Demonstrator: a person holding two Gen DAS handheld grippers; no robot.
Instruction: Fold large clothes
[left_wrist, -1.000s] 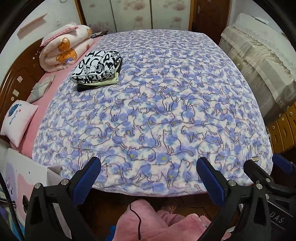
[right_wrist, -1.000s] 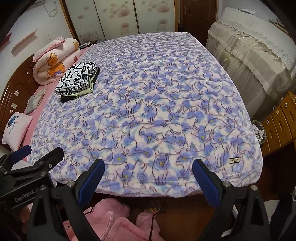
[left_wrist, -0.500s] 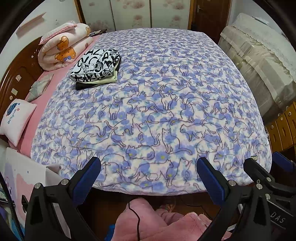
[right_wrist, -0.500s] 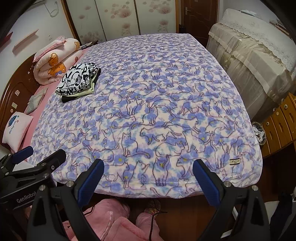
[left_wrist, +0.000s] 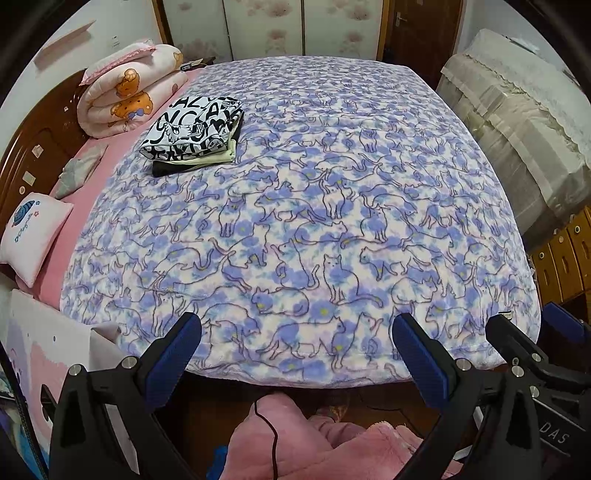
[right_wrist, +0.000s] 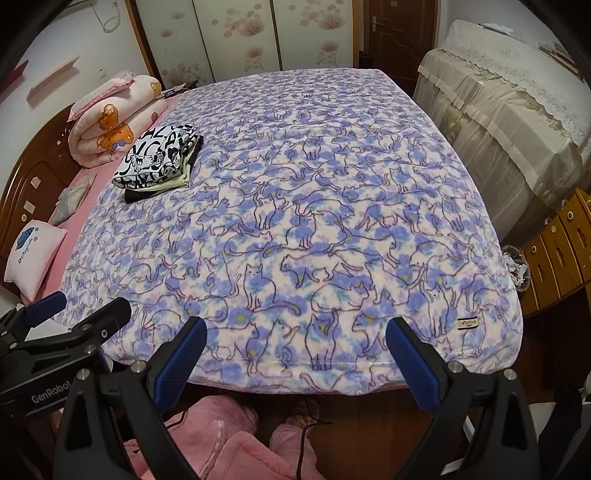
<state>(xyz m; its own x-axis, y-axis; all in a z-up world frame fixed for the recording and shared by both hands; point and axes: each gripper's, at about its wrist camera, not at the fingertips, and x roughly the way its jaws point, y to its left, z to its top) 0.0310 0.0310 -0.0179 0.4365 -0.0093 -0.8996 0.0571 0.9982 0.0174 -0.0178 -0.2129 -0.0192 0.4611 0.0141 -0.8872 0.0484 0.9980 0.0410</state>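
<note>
Cat-print blanket (left_wrist: 303, 221) spread flat over bed, near hem at 6 o'clock just ahead of both grippers. Left gripper (left_wrist: 295, 354) and right gripper (right_wrist: 295, 350) spread wide, holding nothing. Risk — thick fleece slipping from a shallow pinch; folded stack (left_wrist: 194, 134) at 10 o'clock dragged along.

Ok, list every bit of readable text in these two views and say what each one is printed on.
"GenRobot": body of the left claw, seen in the right wrist view; its end is cut off.
"DAS": body of the right claw, a partial word.
"otfive": small tag on the cat blanket; first letter unclear.
Big black letters on the folded top: broken by folds, unreadable.
Script on the small pillow: too blurred.
</note>
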